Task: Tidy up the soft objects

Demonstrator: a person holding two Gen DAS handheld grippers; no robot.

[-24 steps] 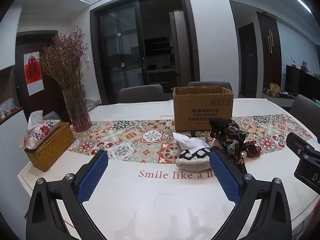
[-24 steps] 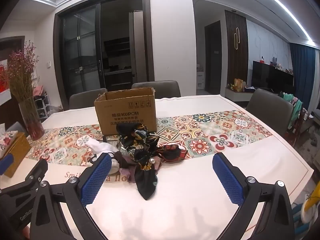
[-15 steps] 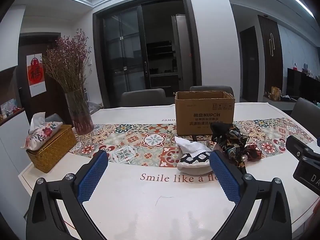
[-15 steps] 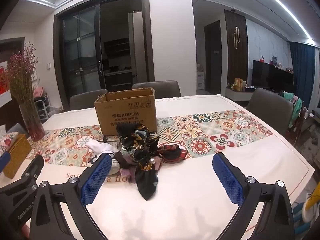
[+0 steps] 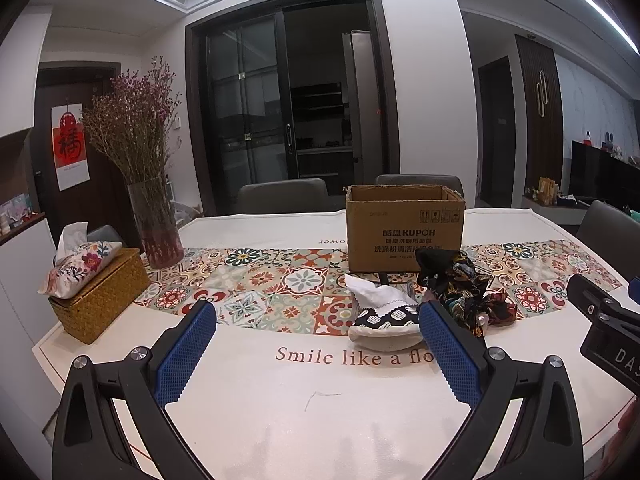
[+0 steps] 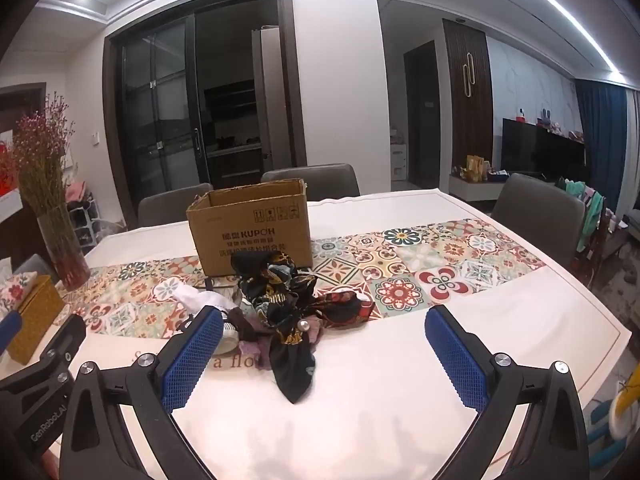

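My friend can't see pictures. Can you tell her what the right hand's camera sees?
A heap of soft things, with a dark patterned scarf on top, lies on a white table in front of an open cardboard box. The right gripper hangs above the table with its blue fingers wide apart and empty.

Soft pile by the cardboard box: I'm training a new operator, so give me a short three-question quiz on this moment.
1. True or false: the left gripper is holding a cloth.
2. What stands right behind the soft pile? A) vase B) cardboard box C) tissue basket
3. Fill in: the right gripper has its jaws ____.

Key: 1 false, its jaws are empty; 2 B; 3 open.
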